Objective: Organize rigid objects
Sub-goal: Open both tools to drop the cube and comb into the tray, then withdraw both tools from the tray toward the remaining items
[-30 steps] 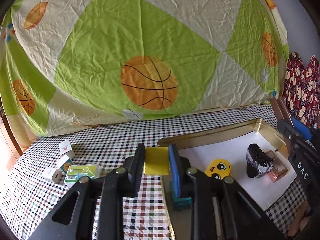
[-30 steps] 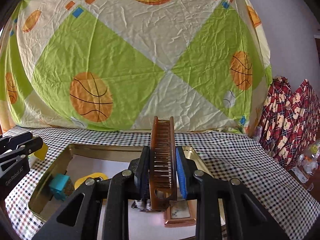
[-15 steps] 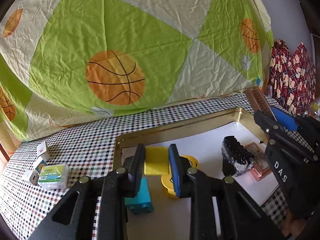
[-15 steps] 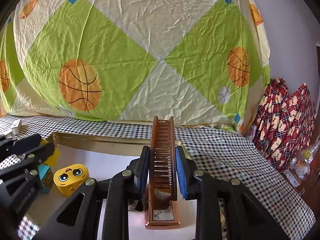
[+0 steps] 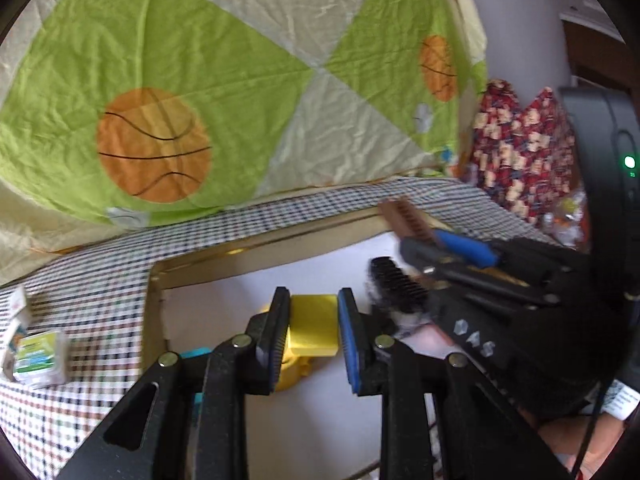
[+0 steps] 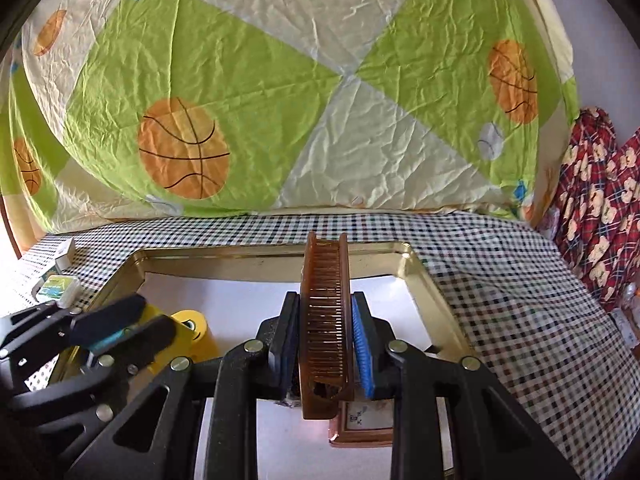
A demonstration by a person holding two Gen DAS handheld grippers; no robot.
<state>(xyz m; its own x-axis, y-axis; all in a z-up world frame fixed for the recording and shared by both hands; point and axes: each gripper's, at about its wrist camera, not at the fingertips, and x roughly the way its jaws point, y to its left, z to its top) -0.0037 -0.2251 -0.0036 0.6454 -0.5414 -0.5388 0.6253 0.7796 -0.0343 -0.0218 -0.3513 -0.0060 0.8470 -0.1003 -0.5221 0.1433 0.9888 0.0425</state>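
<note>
Two grippers hang over a gold-rimmed tray (image 6: 256, 257) with a white floor, which sits on a checked tablecloth (image 6: 500, 280) in front of a green and cream sheet printed with basketballs (image 6: 256, 92). The left gripper (image 5: 314, 322) has its fingers pinching a yellow block (image 5: 313, 326), held above the left part of the tray; just under the block lies a round yellow toy (image 5: 292, 372), and a teal block (image 5: 195, 354) shows at the tray's left wall, mostly hidden behind the gripper. The right gripper (image 6: 325, 354) has its fingers clamped on a brown comb (image 6: 325, 320) that stands on edge, its far end pointing toward the tray's back rim. Below the comb, a small copper-coloured frame (image 6: 360, 426) lies on the tray floor. In the left wrist view a black bristly brush (image 5: 396, 286) lies in the tray beside the right gripper. Outside the tray, on the cloth to its left, rest a small green-labelled box (image 5: 40, 356) and a little white box (image 6: 64, 250). Red patterned fabric (image 6: 600, 208) is bunched at the far right.
</note>
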